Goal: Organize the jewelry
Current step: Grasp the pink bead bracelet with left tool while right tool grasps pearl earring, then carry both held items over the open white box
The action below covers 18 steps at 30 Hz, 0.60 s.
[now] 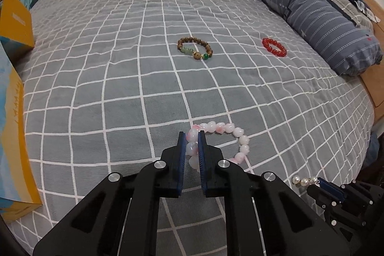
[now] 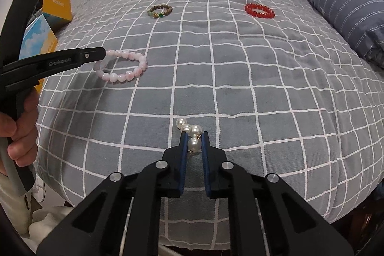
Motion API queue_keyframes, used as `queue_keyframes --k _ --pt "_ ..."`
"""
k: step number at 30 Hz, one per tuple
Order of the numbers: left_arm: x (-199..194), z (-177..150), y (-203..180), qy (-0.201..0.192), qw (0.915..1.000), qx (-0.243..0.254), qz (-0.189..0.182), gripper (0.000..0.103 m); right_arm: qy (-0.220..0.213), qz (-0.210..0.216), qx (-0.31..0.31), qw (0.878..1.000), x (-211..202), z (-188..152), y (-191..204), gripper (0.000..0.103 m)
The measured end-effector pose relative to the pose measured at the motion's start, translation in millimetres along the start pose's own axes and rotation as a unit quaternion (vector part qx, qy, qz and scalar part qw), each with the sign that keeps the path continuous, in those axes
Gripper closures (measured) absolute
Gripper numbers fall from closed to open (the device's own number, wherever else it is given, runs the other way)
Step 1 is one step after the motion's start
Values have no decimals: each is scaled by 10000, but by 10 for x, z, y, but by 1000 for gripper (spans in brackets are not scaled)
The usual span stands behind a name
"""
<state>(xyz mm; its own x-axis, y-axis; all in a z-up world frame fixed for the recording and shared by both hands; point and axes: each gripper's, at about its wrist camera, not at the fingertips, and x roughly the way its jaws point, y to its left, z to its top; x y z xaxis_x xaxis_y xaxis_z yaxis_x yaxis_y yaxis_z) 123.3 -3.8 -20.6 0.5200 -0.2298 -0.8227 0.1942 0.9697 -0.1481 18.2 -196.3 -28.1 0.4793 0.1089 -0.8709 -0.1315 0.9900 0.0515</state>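
My left gripper (image 1: 192, 136) is shut on the pink-and-white bead bracelet (image 1: 236, 133), whose loop trails to the right on the grey checked bedspread (image 1: 120, 78). It also shows in the right wrist view (image 2: 124, 65), gripped at its left side by the left gripper (image 2: 102, 55). My right gripper (image 2: 194, 136) is shut on a short white pearl strand (image 2: 190, 130) near the bed's front edge; the strand also shows in the left wrist view (image 1: 304, 181). A brown-and-green bead bracelet (image 1: 195, 48) and a red bead bracelet (image 1: 274, 47) lie farther back.
A blue striped pillow (image 1: 312, 13) lies along the right side against the wooden headboard (image 1: 374, 35). Yellow-and-blue boxes (image 1: 14, 23) stand at the bed's left edge. The bedspread (image 2: 240, 78) stretches wide between the bracelets.
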Motion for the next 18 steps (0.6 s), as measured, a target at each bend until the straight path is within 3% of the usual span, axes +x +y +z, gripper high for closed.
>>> queue_keyframes --k 12,18 --pt "-430 86 -33 -259 9995 60 -167 93 -188 -27 113 9998 -160 82 -12 92" --pt "-619 99 -46 -443 9989 163 -35 93 -290 -29 126 9995 -234 143 -6 92"
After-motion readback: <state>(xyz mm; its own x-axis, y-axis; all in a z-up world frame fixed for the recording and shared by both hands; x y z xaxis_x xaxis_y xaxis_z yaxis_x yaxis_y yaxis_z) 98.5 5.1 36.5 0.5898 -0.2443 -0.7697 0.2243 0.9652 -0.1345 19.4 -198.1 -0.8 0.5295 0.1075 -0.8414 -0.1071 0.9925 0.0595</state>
